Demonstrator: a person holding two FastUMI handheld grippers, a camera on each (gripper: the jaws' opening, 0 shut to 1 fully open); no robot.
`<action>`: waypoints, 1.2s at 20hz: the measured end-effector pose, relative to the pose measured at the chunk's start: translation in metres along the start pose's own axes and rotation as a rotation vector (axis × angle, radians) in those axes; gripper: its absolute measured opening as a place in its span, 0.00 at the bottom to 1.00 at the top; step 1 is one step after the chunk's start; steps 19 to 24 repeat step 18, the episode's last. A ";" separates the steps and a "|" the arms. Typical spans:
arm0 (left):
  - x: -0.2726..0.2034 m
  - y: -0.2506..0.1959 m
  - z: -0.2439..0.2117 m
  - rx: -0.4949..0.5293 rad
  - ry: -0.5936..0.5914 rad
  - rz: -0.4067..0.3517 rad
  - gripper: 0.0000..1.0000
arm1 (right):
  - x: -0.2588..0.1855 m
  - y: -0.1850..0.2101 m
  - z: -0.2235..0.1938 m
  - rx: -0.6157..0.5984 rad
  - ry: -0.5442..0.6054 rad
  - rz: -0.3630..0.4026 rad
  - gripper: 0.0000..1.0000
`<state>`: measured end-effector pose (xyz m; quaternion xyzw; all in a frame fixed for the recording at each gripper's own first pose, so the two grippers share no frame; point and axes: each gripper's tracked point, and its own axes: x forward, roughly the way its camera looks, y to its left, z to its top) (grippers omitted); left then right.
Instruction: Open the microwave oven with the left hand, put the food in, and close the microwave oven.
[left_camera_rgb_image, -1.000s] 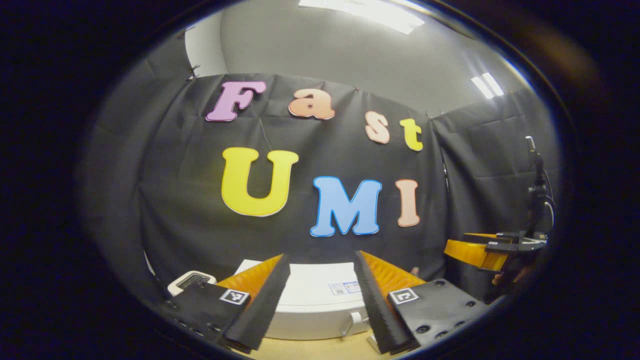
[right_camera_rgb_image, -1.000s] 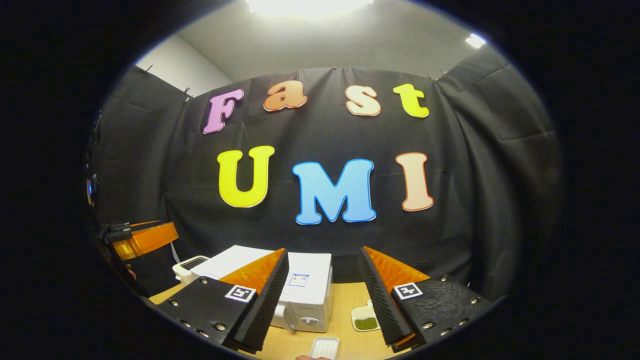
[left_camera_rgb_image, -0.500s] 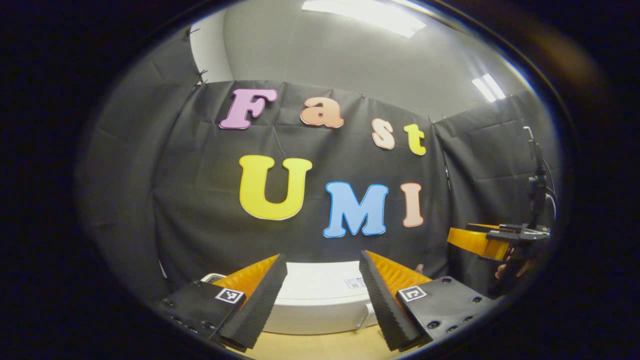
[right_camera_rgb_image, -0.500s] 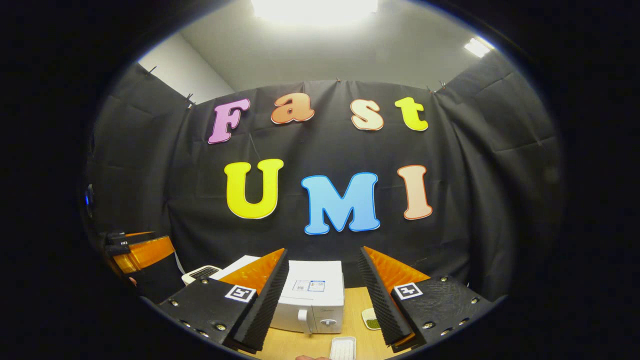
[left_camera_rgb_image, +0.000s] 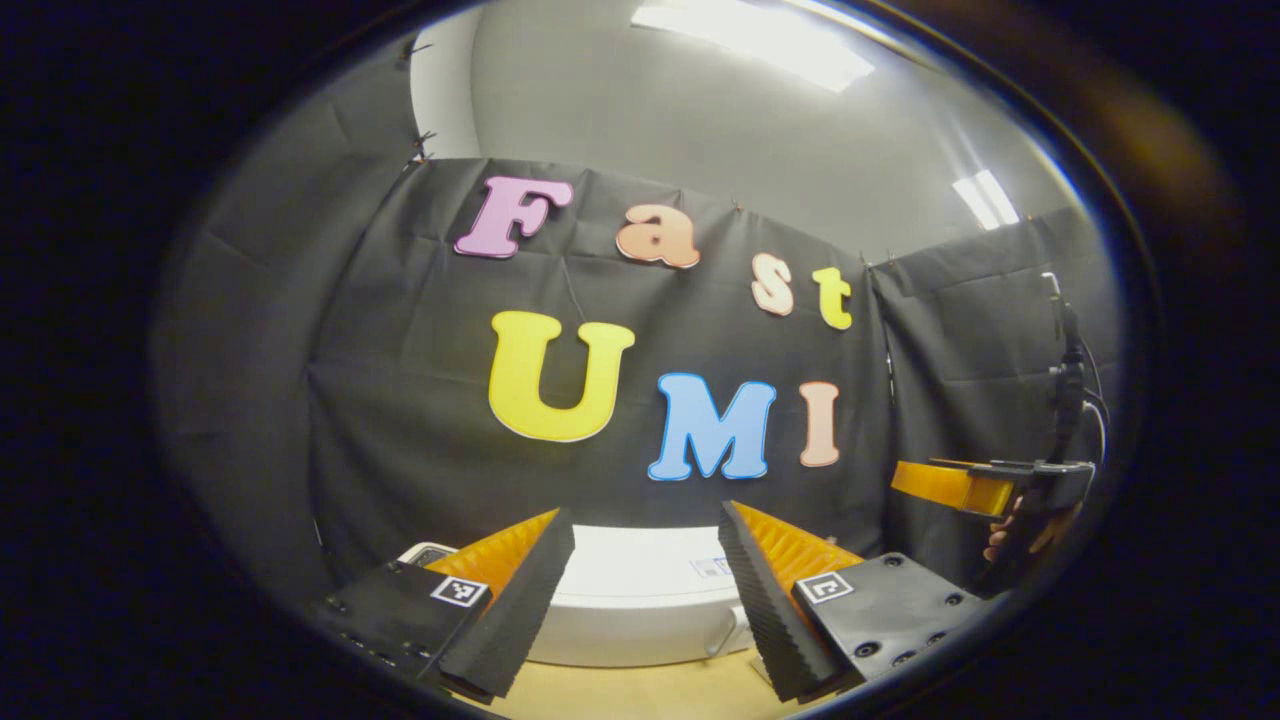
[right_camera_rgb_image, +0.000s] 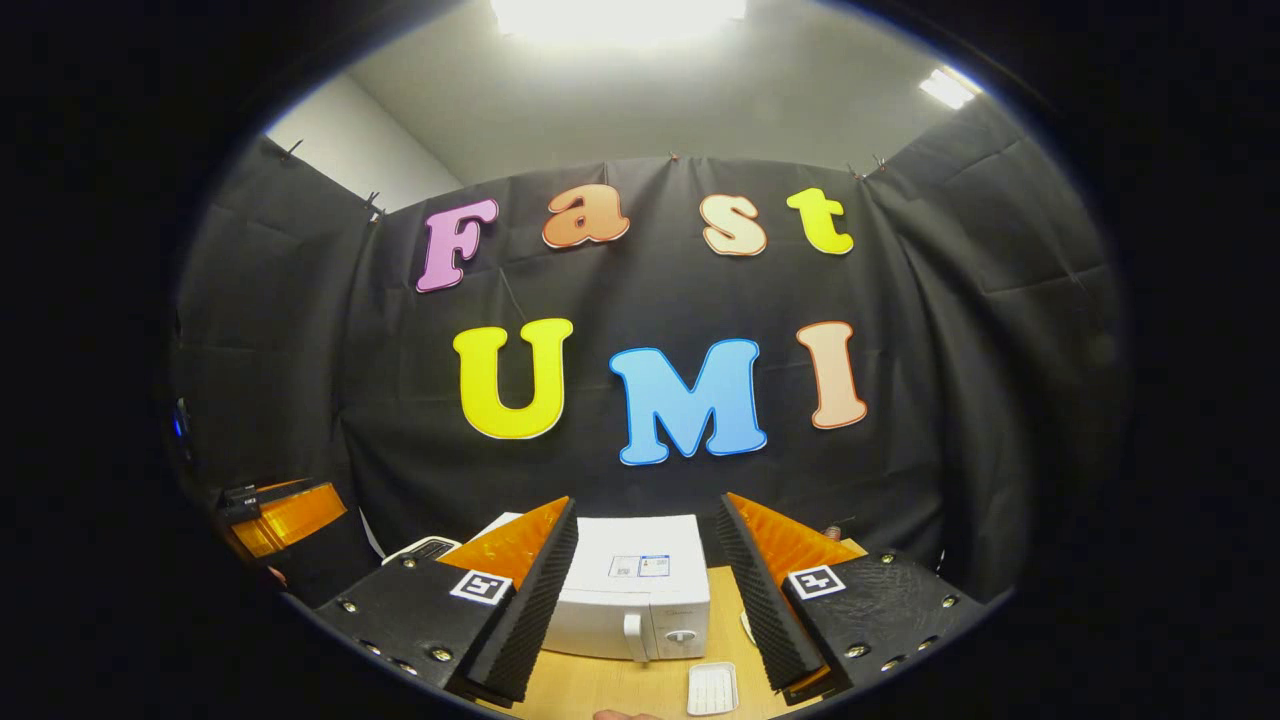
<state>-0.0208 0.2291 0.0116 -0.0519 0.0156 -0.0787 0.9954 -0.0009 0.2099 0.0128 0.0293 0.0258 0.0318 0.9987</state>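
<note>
A white microwave oven (right_camera_rgb_image: 640, 600) stands on the wooden table (right_camera_rgb_image: 610, 690) with its door shut and its handle (right_camera_rgb_image: 632, 637) at the front. In the left gripper view the microwave oven (left_camera_rgb_image: 640, 600) lies close below and ahead. My left gripper (left_camera_rgb_image: 640, 600) hangs open above it, holding nothing. My right gripper (right_camera_rgb_image: 645, 600) is open and empty too, held high and farther back. A white tray (right_camera_rgb_image: 712, 688) lies on the table in front of the oven. Far right in the left gripper view is the right gripper (left_camera_rgb_image: 960, 485), held by a hand (left_camera_rgb_image: 1010, 535).
A small white appliance (right_camera_rgb_image: 425, 548) sits left of the oven, also visible as the small white appliance (left_camera_rgb_image: 425, 552). The left gripper (right_camera_rgb_image: 285, 505) shows at the far left of the right gripper view. A stand with cables (left_camera_rgb_image: 1065, 390) rises at the right.
Both views have swung: the oven now sits centred between the right gripper's fingers, and the dish of green food has slipped behind the right finger. Both grippers stay open.
</note>
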 end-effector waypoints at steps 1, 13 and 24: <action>-0.001 0.002 -0.001 -0.002 0.005 0.001 0.96 | 0.000 0.001 0.001 -0.005 0.002 -0.002 0.87; 0.018 -0.062 -0.024 0.000 0.028 0.030 0.95 | -0.003 -0.066 0.004 0.009 -0.014 0.018 0.97; 0.043 -0.144 -0.040 0.002 0.033 0.034 0.95 | -0.007 -0.153 0.000 0.005 -0.001 0.006 0.98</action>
